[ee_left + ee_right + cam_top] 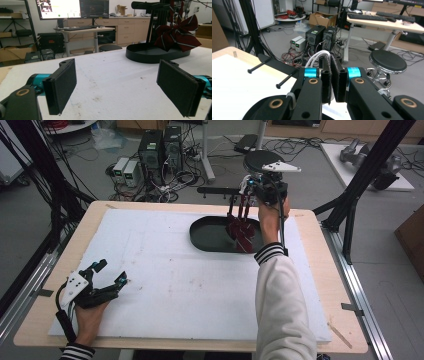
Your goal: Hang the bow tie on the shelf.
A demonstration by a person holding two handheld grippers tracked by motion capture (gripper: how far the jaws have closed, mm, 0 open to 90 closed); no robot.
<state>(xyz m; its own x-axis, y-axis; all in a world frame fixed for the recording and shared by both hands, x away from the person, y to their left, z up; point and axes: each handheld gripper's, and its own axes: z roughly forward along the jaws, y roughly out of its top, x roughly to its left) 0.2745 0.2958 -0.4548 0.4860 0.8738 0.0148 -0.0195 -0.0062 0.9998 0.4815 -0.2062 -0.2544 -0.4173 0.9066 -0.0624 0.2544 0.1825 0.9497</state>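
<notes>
Over the tray, bow tie hangs vertically.

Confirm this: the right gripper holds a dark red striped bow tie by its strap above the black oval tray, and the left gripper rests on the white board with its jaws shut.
Not quite. The left gripper has its jaws wide open, as the left gripper view shows. The rest stands: the right gripper holds the bow tie by its strap above the black oval tray, and the left one rests on the white board.

Foam mat is bare from the left gripper across to the tray. Far right is blocked: tray, rack with pegs, hanging bow, right gripper above.
</notes>
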